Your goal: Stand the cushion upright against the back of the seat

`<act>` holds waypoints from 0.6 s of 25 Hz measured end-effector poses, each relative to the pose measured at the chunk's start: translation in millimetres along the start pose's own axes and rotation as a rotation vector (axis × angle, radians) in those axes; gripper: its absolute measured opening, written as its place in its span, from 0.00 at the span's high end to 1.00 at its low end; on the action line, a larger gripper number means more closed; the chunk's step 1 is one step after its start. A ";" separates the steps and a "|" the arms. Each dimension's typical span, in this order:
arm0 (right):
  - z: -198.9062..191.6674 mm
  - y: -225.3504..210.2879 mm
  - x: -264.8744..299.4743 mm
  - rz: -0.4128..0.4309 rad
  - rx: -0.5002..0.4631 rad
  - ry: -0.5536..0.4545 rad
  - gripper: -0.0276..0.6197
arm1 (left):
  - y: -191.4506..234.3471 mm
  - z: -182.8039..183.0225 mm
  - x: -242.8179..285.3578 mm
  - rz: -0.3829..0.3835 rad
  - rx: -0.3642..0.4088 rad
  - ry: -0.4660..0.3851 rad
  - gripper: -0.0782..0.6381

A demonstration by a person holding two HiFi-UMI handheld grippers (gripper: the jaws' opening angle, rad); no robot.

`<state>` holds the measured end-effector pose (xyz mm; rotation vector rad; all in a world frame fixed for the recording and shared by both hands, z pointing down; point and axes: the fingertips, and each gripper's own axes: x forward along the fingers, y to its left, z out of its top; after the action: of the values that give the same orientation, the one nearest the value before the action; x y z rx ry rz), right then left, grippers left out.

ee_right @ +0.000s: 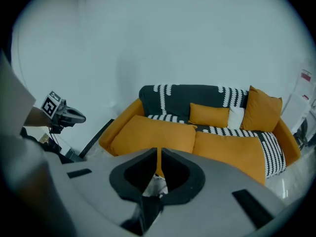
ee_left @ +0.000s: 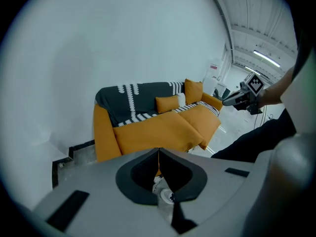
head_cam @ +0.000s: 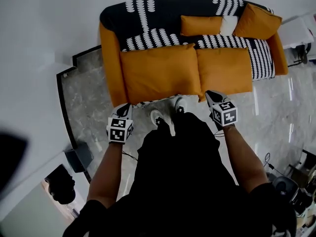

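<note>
The left tongs [head_cam: 126, 106] and right tongs [head_cam: 211, 96] are both closed on nothing before the sofa [head_cam: 111, 63], where the cushion [head_cam: 200, 25] sits against the backrest [head_cam: 168, 9], touching 1 white pillow [head_cam: 228, 24].

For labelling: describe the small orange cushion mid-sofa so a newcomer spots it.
Find the orange sofa against the white wall, its back draped in a black-and-white throw. Midway along the backrest sits the small orange cushion, a white cushion at its right end. It is smaller than the big orange cushion in the right corner.
</note>
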<state>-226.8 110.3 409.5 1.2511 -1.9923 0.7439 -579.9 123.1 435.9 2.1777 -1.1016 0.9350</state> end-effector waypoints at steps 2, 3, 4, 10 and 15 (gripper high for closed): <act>-8.3 -5.2 15.6 -0.001 -0.020 0.040 0.89 | 7.2 -12.6 10.9 0.009 -0.024 0.025 0.87; -14.3 -7.2 24.2 -0.001 -0.030 0.064 0.89 | 8.7 -18.8 16.6 0.008 -0.035 0.036 0.87; -21.2 -8.3 33.3 0.002 -0.038 0.089 0.89 | 8.6 -24.7 22.1 0.000 -0.043 0.047 0.87; -65.5 -8.9 98.0 0.045 -0.115 0.229 0.86 | 1.7 -41.7 47.1 -0.033 -0.061 0.110 0.87; -109.4 -16.8 141.7 0.047 -0.179 0.360 0.73 | -1.0 -50.0 67.3 -0.038 -0.083 0.164 0.87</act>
<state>-231.8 109.4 589.3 0.8985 -1.7531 0.7372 -567.3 126.7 518.7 2.0099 -1.0000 1.0127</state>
